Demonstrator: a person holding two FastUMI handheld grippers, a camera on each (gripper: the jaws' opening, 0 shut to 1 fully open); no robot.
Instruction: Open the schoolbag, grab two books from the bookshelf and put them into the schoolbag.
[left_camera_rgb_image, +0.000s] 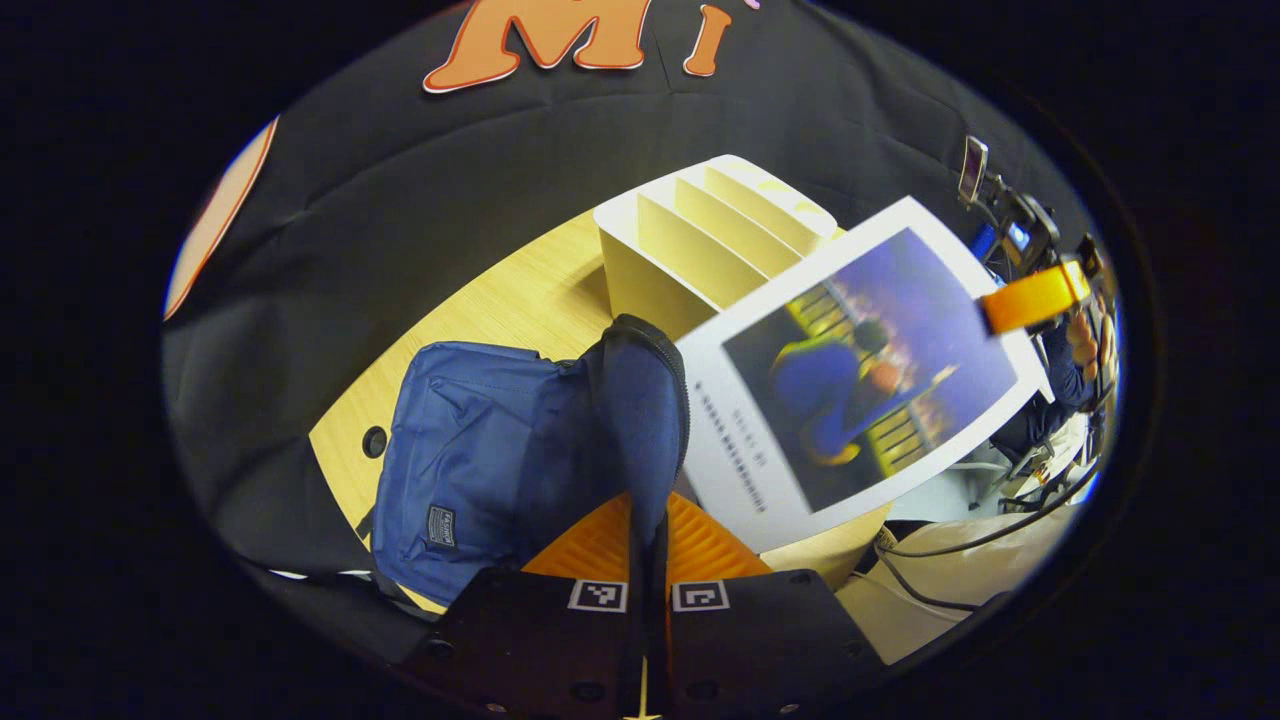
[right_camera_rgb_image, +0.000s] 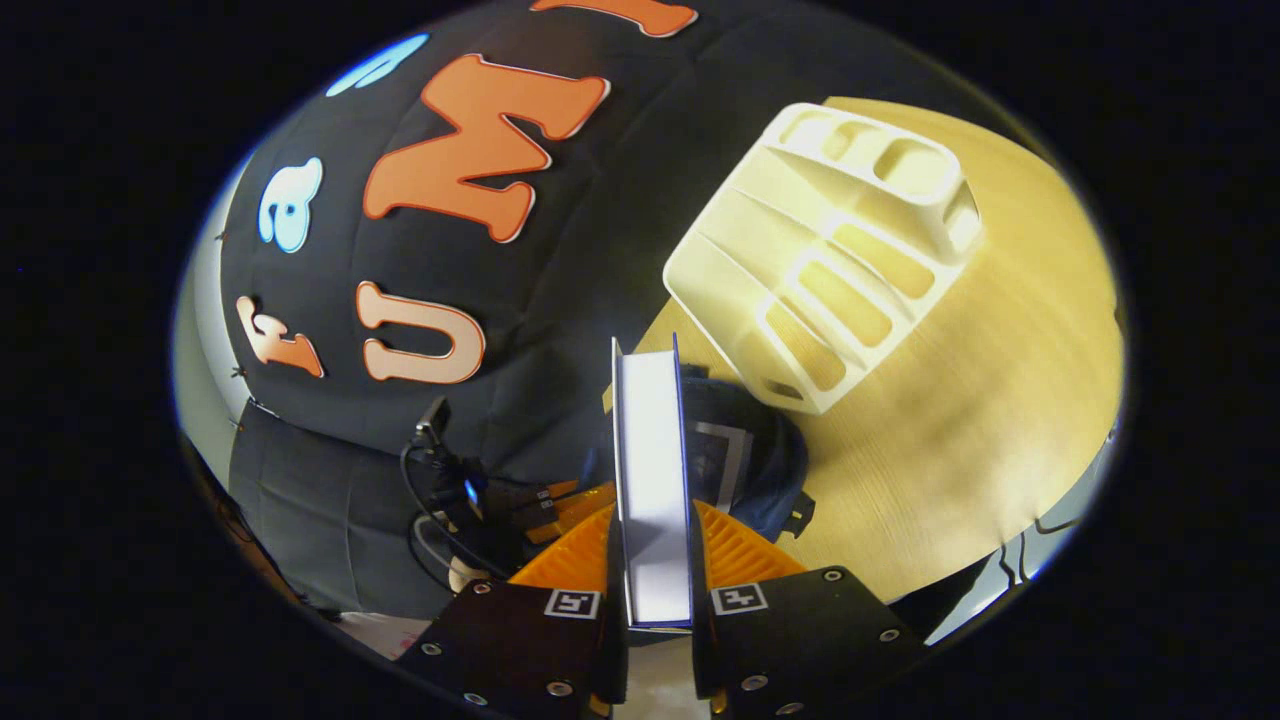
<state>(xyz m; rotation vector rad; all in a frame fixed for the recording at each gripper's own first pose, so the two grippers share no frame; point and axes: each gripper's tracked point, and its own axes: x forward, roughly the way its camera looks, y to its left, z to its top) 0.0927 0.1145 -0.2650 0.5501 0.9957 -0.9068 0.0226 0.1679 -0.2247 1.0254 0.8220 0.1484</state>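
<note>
While both grippers are clamped, the scene reads as follows.

Left gripper (left_camera_rgb_image: 648, 560): its two fingers are pressed together on the raised flap edge of the blue fabric schoolbag (left_camera_rgb_image: 480, 460), holding that edge up in front of the camera.

Schoolbag position: it lies on the pale wooden tabletop (left_camera_rgb_image: 520, 300), just in front of the bookshelf, its front pocket with a small dark label patch facing up. In the right gripper view the bag (right_camera_rgb_image: 760, 460) sits beneath the held book with its mouth open, and something flat with a pale border shows inside; I cannot tell what it is.

Right gripper (right_camera_rgb_image: 655, 575): both fingers squeeze a thick white-paged book with a blue cover (right_camera_rgb_image: 650, 470), seen edge-on and standing upright between them.

Book from the other side: in the left gripper view the same book (left_camera_rgb_image: 860, 370) shows a white cover with a blue and yellow picture, hanging tilted above the bag's opening, with the right gripper (left_camera_rgb_image: 1035, 298) gripping its far edge.

Bookshelf: a cream plastic slotted bookshelf (right_camera_rgb_image: 830, 250) stands on the table beyond the bag, its dividers (left_camera_rgb_image: 700, 250) visible.
</note>
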